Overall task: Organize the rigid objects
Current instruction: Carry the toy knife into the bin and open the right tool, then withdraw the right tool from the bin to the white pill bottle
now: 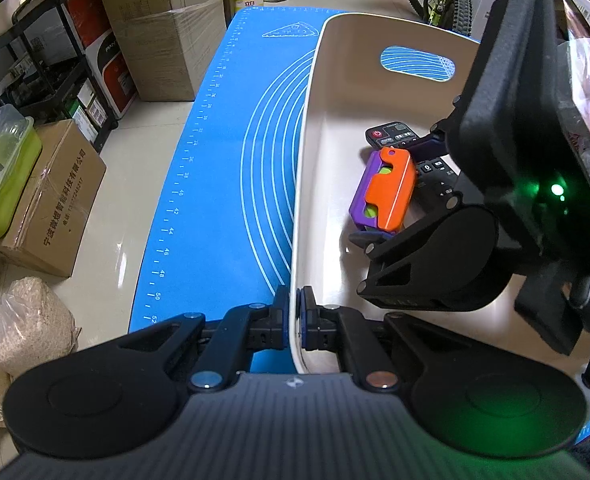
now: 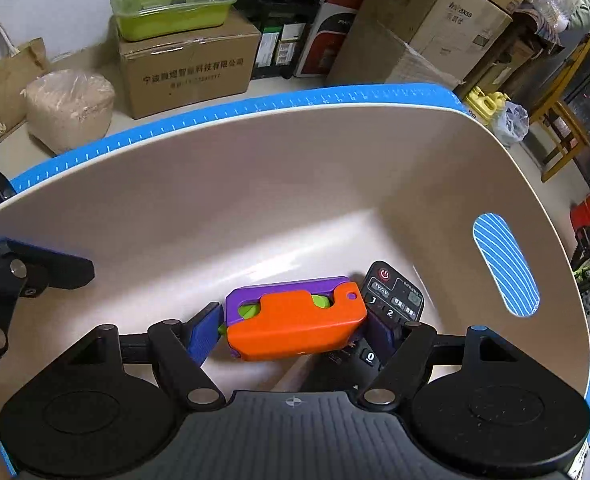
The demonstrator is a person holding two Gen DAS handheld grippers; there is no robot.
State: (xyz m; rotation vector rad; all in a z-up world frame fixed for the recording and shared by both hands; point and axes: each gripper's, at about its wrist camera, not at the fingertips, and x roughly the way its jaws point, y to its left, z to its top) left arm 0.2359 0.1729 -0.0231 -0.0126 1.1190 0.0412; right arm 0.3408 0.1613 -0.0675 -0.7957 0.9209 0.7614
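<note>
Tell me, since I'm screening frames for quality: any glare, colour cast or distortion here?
Left wrist view: a green indicator light tints the right gripper body; fisheye bends the blue mat edge. Right wrist view: even light, soft shadow inside the bin, rim strongly curved, orange and purple toy sharp.

remote (image 2: 391, 304) — "TV/AV", 1, 2, 0 | blue mat (image 1: 215, 184) — ruler 36–52

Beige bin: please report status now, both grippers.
Left gripper shut on beige bin wall. Right gripper open around orange-purple toy, inside bin. Toy lies against black remote.
</note>
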